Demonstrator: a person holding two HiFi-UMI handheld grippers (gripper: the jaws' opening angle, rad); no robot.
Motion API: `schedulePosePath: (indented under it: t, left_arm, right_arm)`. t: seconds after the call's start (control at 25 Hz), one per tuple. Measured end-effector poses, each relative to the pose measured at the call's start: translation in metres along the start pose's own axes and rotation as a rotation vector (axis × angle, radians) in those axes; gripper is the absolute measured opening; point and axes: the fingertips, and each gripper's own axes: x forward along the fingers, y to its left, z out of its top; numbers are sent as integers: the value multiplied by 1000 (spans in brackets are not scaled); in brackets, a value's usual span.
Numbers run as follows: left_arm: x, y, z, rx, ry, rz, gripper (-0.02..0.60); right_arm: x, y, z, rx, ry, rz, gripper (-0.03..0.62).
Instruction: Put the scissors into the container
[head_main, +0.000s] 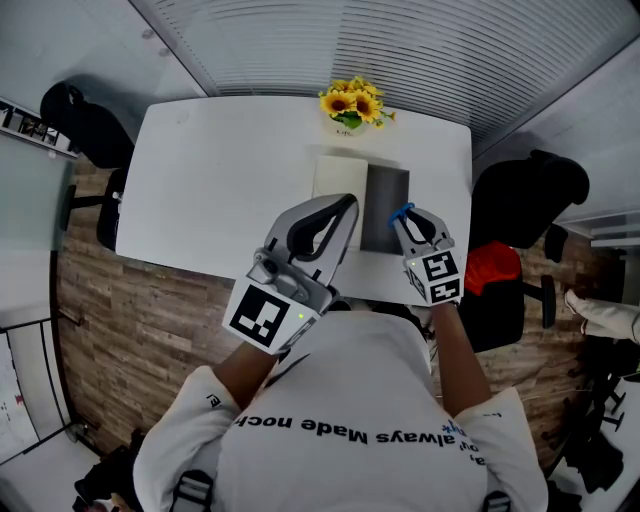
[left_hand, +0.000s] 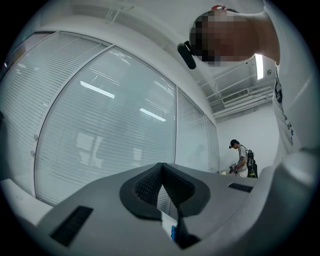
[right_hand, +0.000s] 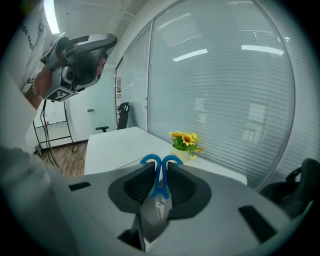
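Observation:
My right gripper (head_main: 410, 216) (right_hand: 160, 169) is shut on the scissors (head_main: 401, 212) (right_hand: 159, 195). Their blue handle loops stick out past the jaw tips and the metal blades point back at the camera. It hovers over the near right part of the white table (head_main: 220, 180), just right of a dark grey container (head_main: 385, 210) with a cream box (head_main: 338, 180) beside it. My left gripper (head_main: 349, 202) (left_hand: 161, 167) is raised high, its jaws shut with nothing between them, facing the blinds. It also shows at the upper left of the right gripper view (right_hand: 82, 50).
A pot of sunflowers (head_main: 353, 106) (right_hand: 185, 140) stands at the table's far edge, behind the boxes. Black office chairs stand left (head_main: 85, 125) and right (head_main: 525, 195) of the table, the right one with a red item (head_main: 492, 265). A person (left_hand: 243, 157) stands far off.

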Motion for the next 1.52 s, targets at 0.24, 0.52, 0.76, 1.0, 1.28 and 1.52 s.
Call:
schedulePosePath:
  t: [0.24, 0.52, 0.76, 1.0, 1.28, 1.52]
  left_arm:
    - [-1, 3, -2, 0, -1, 4, 20]
    - [-3, 3, -2, -2, 2, 3, 20]
    - [-4, 4, -3, -1, 8, 6, 20]
    - [-7, 5, -2, 1, 10, 9, 20]
    - [-8, 7, -2, 3, 10, 8, 20]
    - [-9, 10, -2, 2, 12, 11, 20]
  right_arm:
    - [13, 0, -15, 8, 28, 6, 86]
    - [27, -3, -29, 22, 62, 11, 86]
    - [39, -5, -41, 19, 86, 19, 86]
    - [50, -6, -49, 20, 112, 27, 86]
    - [62, -5, -57, 29, 141, 38, 86]
    - [71, -7, -65, 39, 167, 44, 86]
